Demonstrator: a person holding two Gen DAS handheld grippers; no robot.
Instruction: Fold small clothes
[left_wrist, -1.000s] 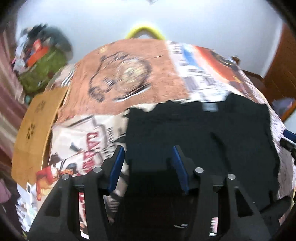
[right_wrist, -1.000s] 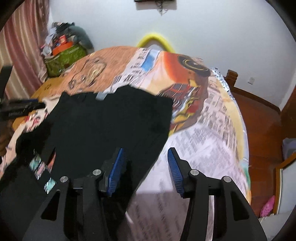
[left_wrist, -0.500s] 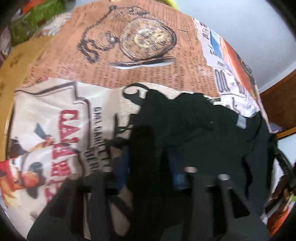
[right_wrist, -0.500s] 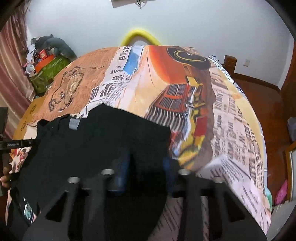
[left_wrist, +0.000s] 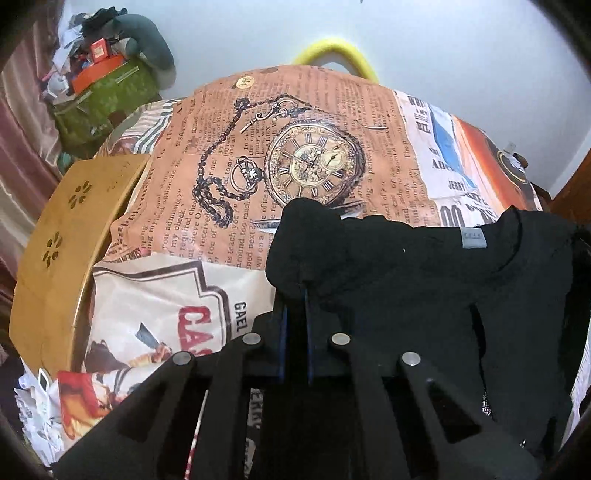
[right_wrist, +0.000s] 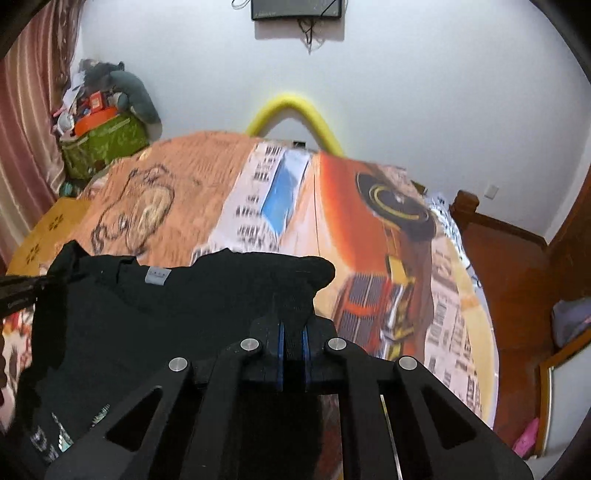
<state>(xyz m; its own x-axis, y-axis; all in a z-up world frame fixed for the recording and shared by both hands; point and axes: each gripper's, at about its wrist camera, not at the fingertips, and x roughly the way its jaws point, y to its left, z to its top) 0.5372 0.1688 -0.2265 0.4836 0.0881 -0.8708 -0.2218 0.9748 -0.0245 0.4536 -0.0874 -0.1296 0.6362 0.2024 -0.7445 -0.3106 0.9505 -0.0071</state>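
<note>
A black T-shirt (left_wrist: 424, 288) with a grey neck label (left_wrist: 474, 238) lies on the printed bedsheet (left_wrist: 314, 122). My left gripper (left_wrist: 295, 295) is closing its jaws on a bunched fold of the shirt's left edge, and the blue pads press the cloth. In the right wrist view the same T-shirt (right_wrist: 147, 321) fills the lower left. There my right gripper (right_wrist: 291, 325) is closing its jaws on the shirt's right edge, with black cloth pinched between the pads. The left gripper's tip (right_wrist: 22, 291) shows at the far left, at the shirt's other corner.
A tan wooden board (left_wrist: 70, 236) runs along the bed's left side. A green box heaped with clutter (left_wrist: 107, 92) stands in the far left corner. A yellow foam arch (right_wrist: 295, 107) rises behind the bed. A wooden bed frame (right_wrist: 498, 221) and floor lie to the right.
Both grippers went from open over the flat shirt to closed on its side edges. They have carried the bunched cloth toward the neck label, away from the camera.
</note>
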